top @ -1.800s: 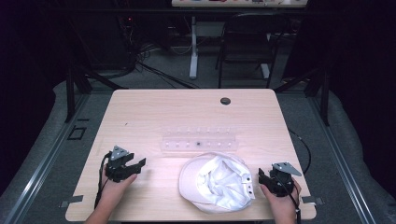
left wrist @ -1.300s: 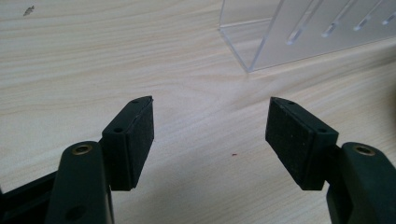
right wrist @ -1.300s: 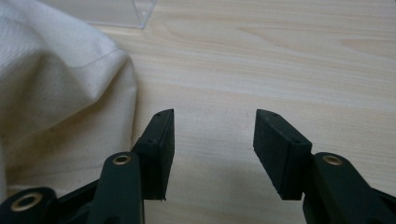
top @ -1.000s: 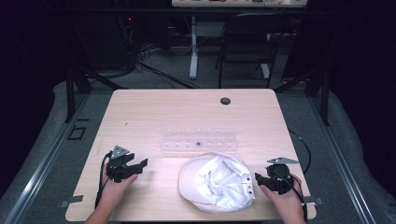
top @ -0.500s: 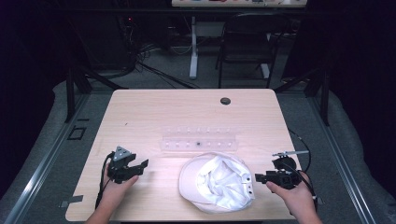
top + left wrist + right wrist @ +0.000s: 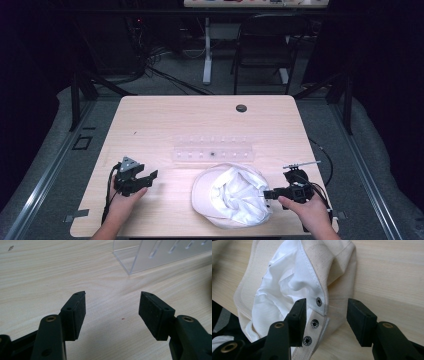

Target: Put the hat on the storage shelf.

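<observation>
A cream cap (image 6: 232,195) lies upside down near the table's front edge, its white lining facing up. My right gripper (image 6: 267,194) is at the cap's right rim, pointing left. In the right gripper view the cap (image 6: 287,277) has its snap strap (image 6: 315,323) between my right gripper's (image 6: 325,312) jaws. Those jaws have just been closing, but the right pad still stands clear of the fabric. My left gripper (image 6: 150,178) rests open at the front left, away from the cap. In the left gripper view my left gripper (image 6: 112,307) has only bare wood between its jaws.
A clear acrylic rack (image 6: 212,150) with a row of slots lies across the table's middle, just behind the cap; its corner (image 6: 160,255) is ahead of the left jaws. A cable grommet (image 6: 241,108) sits near the far edge. A chair (image 6: 262,45) stands beyond the table (image 6: 175,120).
My right gripper has rolled onto its side and shifted slightly left to the cap's rim. The left hand and the cap have stayed where they were.
</observation>
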Motion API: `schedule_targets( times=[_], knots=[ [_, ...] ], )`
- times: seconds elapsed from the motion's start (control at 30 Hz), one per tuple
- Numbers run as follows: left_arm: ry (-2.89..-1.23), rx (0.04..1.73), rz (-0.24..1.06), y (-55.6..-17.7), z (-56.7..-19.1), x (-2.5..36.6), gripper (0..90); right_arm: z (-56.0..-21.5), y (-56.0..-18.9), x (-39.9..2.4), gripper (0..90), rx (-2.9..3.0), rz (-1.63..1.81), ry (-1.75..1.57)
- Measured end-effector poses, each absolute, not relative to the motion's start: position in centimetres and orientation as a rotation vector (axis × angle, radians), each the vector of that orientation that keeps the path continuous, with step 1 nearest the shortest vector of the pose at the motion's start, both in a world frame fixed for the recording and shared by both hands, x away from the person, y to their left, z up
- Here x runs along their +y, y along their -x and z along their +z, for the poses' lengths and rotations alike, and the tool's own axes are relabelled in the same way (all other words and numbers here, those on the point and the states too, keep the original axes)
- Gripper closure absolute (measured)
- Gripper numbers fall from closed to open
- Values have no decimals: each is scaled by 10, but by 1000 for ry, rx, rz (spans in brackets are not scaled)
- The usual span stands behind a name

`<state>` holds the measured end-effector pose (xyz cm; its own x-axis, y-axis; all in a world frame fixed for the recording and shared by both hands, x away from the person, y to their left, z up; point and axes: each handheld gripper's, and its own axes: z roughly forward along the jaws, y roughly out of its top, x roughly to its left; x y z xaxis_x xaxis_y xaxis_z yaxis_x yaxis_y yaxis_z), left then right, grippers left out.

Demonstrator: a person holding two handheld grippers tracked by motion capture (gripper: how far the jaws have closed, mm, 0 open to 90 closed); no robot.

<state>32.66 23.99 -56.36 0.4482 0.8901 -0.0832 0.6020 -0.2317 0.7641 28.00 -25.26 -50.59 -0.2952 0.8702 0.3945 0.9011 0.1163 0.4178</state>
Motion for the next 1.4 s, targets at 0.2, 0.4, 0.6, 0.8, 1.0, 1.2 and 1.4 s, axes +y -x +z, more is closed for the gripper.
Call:
schedule_targets(
  times=[0.2,0.4,0.6,0.8,1.0,1.2,1.4],
  knots=[
    [-1950,1256,490,-327,-564,240,387,-518,-283,-249,514,-2233,-941,1811],
    [-1954,1260,493,-327,-565,239,387,-526,-284,-246,522,-2167,-954,1782],
    [-1953,1259,497,-327,-565,239,387,-525,-285,-239,549,-2160,-965,1761],
    [-1952,1260,498,-327,-565,239,387,-517,-286,-239,600,-2151,-993,1755],
    [-1953,1261,499,-327,-565,239,387,-507,-288,-238,694,-2155,-1004,1735],
    [-1952,1261,502,-327,-565,239,387,-505,-292,-236,741,-2162,-976,1714],
    [-1950,1257,508,-327,-565,240,387,-501,-296,-234,764,-2158,-925,1744]
  ],
)
